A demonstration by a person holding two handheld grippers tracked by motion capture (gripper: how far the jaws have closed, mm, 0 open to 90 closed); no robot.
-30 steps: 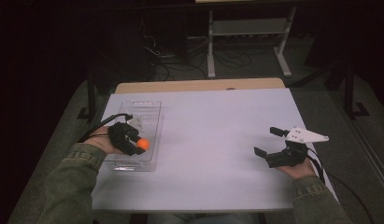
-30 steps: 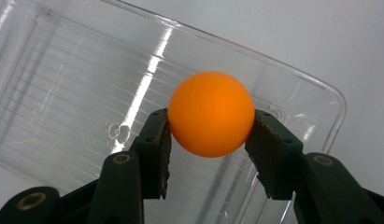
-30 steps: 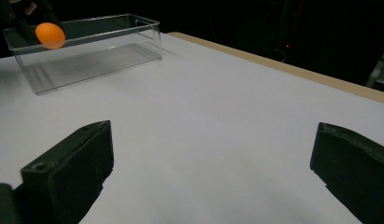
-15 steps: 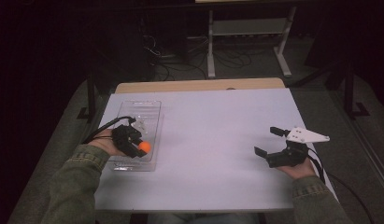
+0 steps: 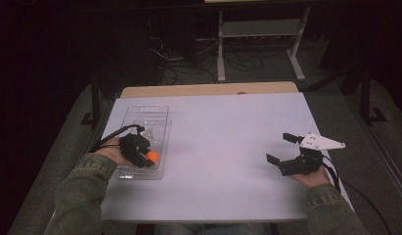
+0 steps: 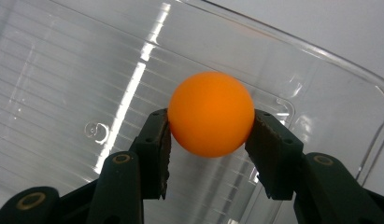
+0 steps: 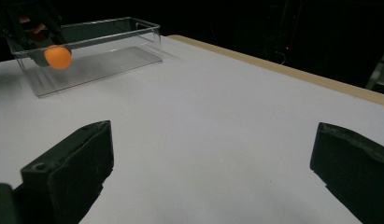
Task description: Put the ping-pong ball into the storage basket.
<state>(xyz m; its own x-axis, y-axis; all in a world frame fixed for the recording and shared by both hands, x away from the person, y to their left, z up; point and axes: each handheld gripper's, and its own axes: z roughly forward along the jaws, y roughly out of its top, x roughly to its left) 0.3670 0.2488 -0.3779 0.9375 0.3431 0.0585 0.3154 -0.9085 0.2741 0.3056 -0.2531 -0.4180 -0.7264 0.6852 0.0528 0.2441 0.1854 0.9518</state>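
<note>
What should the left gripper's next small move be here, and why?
Probably open the jaws and let go. The left gripper is shut on the orange ball, which hangs over the floor of the clear plastic tray, inside its walls. The right gripper rests open, apart, on the white table.

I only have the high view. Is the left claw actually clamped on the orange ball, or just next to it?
Observer: Clamped. In the left gripper view both pads of the left claw press the orange ball from opposite sides.
Operator: Is it over the tray?
Observer: Yes, the clear tray floor lies right behind the ball.
Operator: Right claw?
Observer: The right claw is open, with bare white table between its jaws.
</note>
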